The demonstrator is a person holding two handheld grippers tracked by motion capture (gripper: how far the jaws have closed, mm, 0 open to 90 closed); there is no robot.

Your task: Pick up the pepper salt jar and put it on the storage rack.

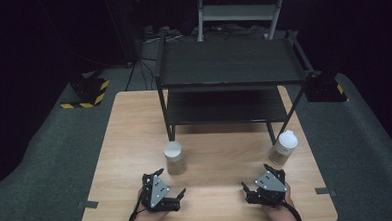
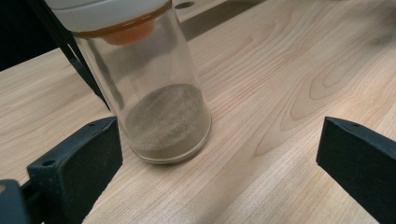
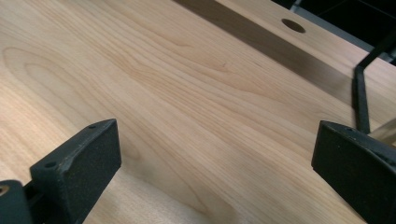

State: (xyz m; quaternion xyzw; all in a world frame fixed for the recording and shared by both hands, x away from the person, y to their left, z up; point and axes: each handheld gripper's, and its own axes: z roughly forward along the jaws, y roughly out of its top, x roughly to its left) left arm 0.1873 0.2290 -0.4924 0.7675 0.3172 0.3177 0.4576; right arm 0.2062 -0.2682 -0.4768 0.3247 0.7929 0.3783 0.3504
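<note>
On wooden table (image 1: 211,155), left gripper (image 2: 219,158) jaws apart near sand-filled glass jar (image 2: 159,107), right gripper (image 3: 215,163) jaws apart, second jar (image 1: 283,147) beside black shelf rack (image 1: 230,84)

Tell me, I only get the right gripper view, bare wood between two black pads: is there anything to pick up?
Observer: Yes. In the high view the right jar, glass with a white lid, stands on the table just ahead of your right tool.
Operator: Anything inside a jar?
Observer: The left gripper view shows brownish powder low in the left jar.
Operator: Is the other tool holding that one?
Observer: No. The left tool is open, and the jar stands free ahead of it.
</note>
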